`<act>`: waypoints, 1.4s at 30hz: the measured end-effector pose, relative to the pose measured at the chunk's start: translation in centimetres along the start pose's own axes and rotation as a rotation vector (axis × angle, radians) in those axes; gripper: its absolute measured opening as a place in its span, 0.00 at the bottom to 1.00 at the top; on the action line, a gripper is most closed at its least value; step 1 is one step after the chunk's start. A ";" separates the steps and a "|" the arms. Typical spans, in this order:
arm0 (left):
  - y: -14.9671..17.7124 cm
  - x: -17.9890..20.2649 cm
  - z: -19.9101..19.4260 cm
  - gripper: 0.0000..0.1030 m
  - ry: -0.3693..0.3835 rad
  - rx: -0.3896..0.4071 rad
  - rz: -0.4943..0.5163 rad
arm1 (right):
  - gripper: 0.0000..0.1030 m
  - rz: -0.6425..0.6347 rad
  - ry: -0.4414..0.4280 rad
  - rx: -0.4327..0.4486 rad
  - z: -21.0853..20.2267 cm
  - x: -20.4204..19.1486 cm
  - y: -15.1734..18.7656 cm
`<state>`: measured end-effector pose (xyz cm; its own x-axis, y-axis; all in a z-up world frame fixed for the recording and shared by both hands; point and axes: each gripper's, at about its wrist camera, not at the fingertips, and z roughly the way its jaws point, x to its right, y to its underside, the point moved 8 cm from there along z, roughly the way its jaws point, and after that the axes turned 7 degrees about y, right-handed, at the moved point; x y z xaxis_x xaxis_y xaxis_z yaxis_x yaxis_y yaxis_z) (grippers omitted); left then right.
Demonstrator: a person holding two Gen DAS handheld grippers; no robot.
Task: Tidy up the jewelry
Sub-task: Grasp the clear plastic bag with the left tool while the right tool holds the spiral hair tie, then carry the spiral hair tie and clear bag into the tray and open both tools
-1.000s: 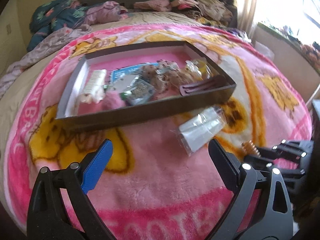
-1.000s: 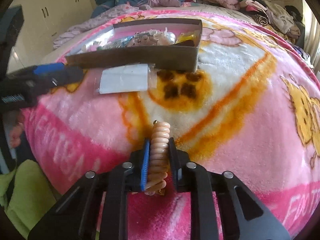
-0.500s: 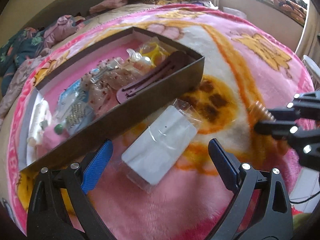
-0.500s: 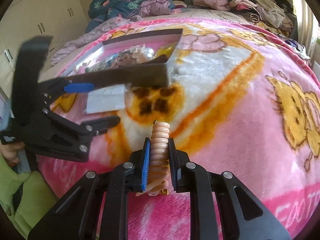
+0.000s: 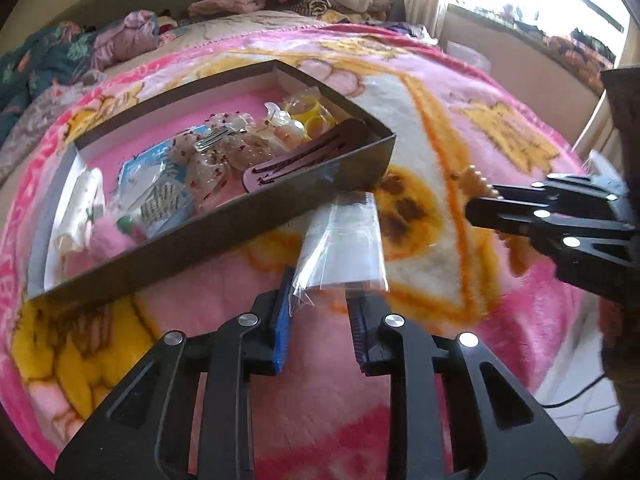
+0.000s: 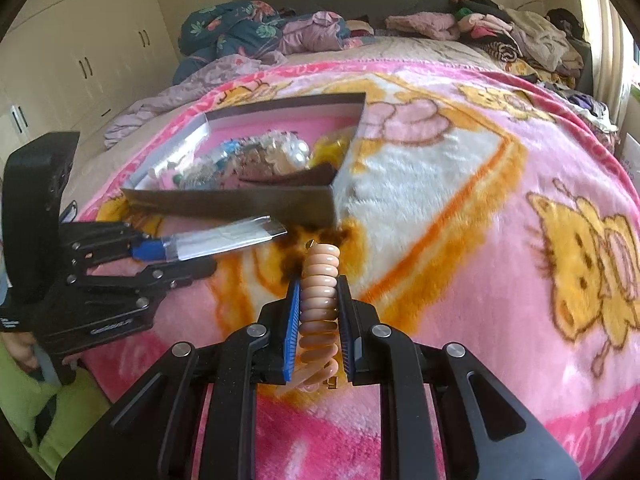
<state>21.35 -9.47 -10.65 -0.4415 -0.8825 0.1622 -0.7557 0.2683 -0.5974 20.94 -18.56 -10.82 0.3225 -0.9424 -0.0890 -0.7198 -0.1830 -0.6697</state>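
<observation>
A clear plastic bag (image 5: 344, 240) with a white card inside lies just in front of the dark brown box (image 5: 224, 236). My left gripper (image 5: 320, 304) is closing its jaws on the bag's near edge. In the right wrist view the bag (image 6: 228, 238) is pinched in the left gripper (image 6: 176, 258) and sticks out level. My right gripper (image 6: 318, 300) is shut on a peach spiral coil band (image 6: 320, 272) and holds it above the blanket. In the left wrist view the right gripper (image 5: 480, 200) is to the right of the box. The box (image 6: 240, 200) holds several packets, a maroon comb (image 5: 312, 156) and other small items.
Everything rests on a pink cartoon blanket (image 5: 460, 92) spread over a bed. Piled clothes (image 6: 500, 24) and bedding (image 6: 240, 28) line the far side. Cream wardrobe doors (image 6: 80, 40) stand at the left, a window sill (image 5: 520, 40) at the right. A person's green garment (image 6: 24, 392) is at lower left.
My left gripper moved up to the plastic bag and closed from wide open onto its near edge. The right gripper rose a little, keeping the coil band.
</observation>
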 end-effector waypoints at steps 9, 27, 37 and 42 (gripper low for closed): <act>0.2 -1.7 -3.9 0.15 0.006 0.071 -0.065 | 0.17 -0.030 -0.011 0.029 -0.4 -1.6 -1.9; -2.7 -10.1 -7.8 0.15 -0.137 0.168 -0.190 | 0.17 -0.116 -0.049 0.127 0.3 -5.7 -9.0; -3.2 -13.2 -6.4 0.15 -0.163 0.159 -0.258 | 0.17 -0.131 -0.050 0.122 3.1 -6.2 -11.5; -3.7 -14.1 -5.8 0.15 -0.167 0.156 -0.278 | 0.17 -0.128 -0.047 0.120 4.3 -6.0 -12.6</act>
<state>27.57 4.19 -6.21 -0.1341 -0.9680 0.2123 -0.7471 -0.0420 -0.6634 30.70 -9.44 -5.04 0.4372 -0.8989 -0.0298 -0.5935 -0.2635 -0.7605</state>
